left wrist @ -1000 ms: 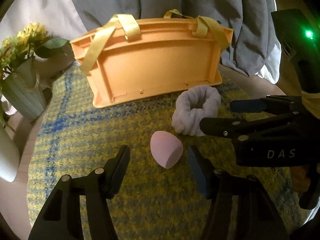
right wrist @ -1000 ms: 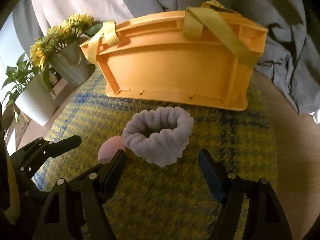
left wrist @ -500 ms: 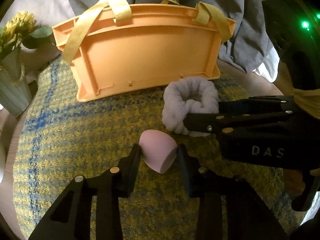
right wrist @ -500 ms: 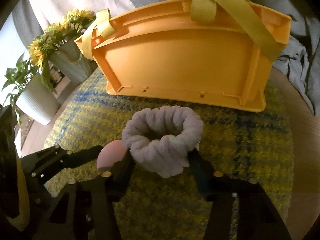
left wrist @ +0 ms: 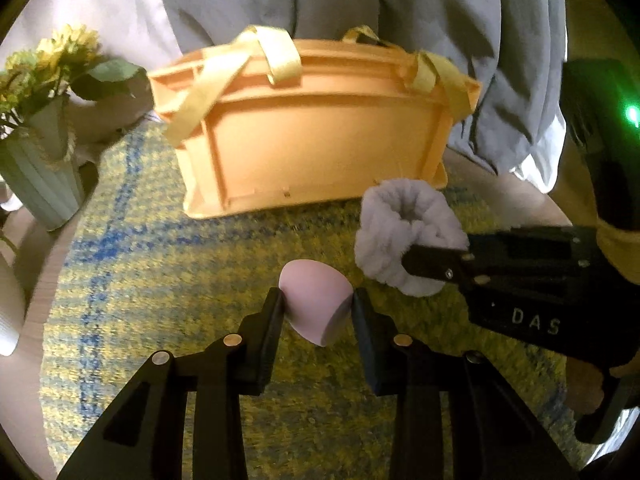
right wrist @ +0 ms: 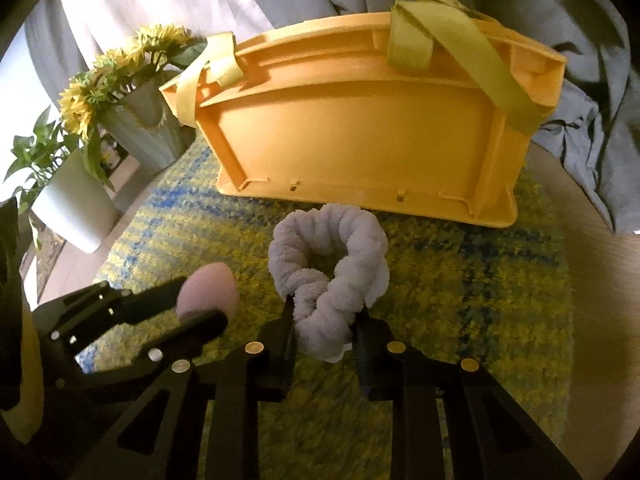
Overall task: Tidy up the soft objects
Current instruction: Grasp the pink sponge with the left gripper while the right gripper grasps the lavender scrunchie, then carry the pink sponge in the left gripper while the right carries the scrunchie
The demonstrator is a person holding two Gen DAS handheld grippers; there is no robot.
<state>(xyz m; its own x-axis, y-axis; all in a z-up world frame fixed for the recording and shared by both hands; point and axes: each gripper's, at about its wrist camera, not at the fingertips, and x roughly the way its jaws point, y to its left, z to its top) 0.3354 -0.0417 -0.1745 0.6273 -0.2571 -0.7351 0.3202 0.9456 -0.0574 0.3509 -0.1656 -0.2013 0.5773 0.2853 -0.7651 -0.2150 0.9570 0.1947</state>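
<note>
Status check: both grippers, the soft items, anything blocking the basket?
Left gripper shut on pink sponge. Right gripper shut on lavender scrunchie. Orange basket straight ahead on the mat, nothing between.

A mat (left wrist: pixel 168 280) lies on the desk (right wrist: pixel 600 280). A basket (left wrist: pixel 320 152) stands on the far part of the mat. Before the basket are a sponge (left wrist: pixel 316 304) on the left and a headband (right wrist: pixel 328 272) on the right, near each other. A vase (left wrist: pixel 40 176) stands left of the basket, beside the mat. A cloth (left wrist: pixel 360 0) lies behind the basket.
</note>
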